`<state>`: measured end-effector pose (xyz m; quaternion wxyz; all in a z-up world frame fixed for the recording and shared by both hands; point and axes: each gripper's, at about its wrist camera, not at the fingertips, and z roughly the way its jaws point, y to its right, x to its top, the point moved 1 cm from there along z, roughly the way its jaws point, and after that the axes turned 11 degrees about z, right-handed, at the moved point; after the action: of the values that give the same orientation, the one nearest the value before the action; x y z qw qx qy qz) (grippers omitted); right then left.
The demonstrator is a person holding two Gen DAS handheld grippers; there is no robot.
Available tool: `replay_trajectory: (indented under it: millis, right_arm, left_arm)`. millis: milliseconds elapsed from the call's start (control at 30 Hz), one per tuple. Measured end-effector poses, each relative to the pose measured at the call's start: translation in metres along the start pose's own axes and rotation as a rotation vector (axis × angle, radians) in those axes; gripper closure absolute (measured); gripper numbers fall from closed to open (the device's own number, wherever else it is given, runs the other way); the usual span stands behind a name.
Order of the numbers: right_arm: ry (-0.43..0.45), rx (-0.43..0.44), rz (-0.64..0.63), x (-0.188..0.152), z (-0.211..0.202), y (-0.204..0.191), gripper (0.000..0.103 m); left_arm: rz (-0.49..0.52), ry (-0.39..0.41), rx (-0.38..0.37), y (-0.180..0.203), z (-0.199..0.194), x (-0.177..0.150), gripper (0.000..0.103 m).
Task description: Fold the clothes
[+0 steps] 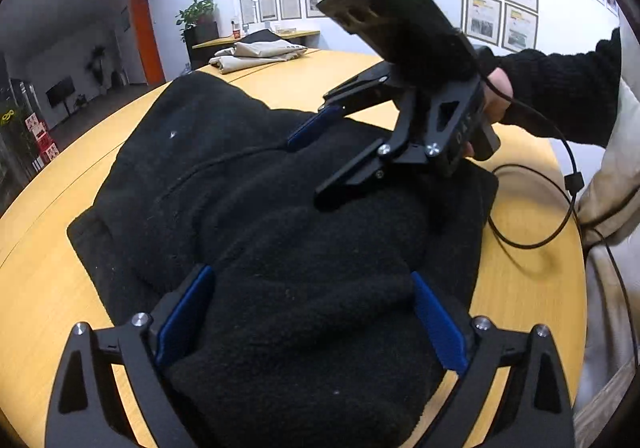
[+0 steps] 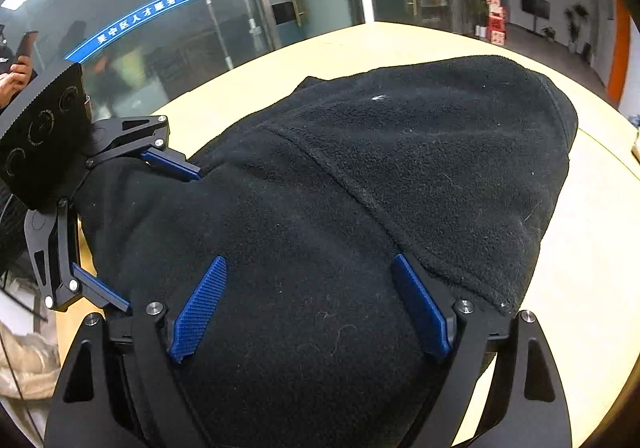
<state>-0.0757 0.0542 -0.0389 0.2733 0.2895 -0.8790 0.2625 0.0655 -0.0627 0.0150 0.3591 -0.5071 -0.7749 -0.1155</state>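
A black fleece hoodie lies bunched on the round wooden table; it also fills the right wrist view. My left gripper is open, its blue pads wide apart with a fold of the fleece between them. My right gripper is open over the fleece near the hood seam. In the left wrist view the right gripper hovers just above the hoodie's far side, held by a hand in a black sleeve. In the right wrist view the left gripper is at the left, open around the cloth.
A folded beige garment lies at the table's far side. A black cable loops on the table at the right. The person's light trousers stand at the right edge. Glass doors are behind the table.
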Motion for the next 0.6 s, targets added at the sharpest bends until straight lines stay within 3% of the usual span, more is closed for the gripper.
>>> replay_trajectory:
  millis: [67, 200, 300, 367, 467, 567, 600]
  right_arm:
    - [0.005, -0.003, 0.01, -0.002, -0.001, -0.002, 0.015]
    - [0.005, 0.009, 0.025, -0.003, -0.001, 0.0, 0.015]
    - [0.011, 0.026, 0.035, -0.004, -0.001, 0.003, 0.014]
    - [0.015, 0.034, 0.038, -0.003, 0.001, 0.004, 0.014]
    - [0.019, 0.039, 0.04, -0.004, -0.001, 0.005, 0.014]
    - [0.02, 0.037, 0.042, 0.0, -0.005, 0.007, 0.014]
    - [0.021, 0.037, 0.042, 0.001, -0.006, 0.008, 0.014]
  left_arm:
    - [-0.017, -0.008, -0.019, -0.004, -0.004, 0.002, 0.005]
    - [-0.168, 0.023, -0.045, -0.027, -0.034, 0.026, 0.011]
    - [-0.237, 0.194, 0.018, -0.044, -0.063, 0.043, 0.009]
    - [-0.307, 0.231, 0.123, -0.064, -0.062, 0.043, 0.007]
    - [-0.496, 0.076, 0.139, -0.097, -0.022, 0.022, 0.007]
    - [-0.456, -0.088, 0.138, -0.093, 0.027, 0.0, 0.005]
    - [-0.474, -0.064, 0.143, -0.094, 0.029, -0.006, 0.0]
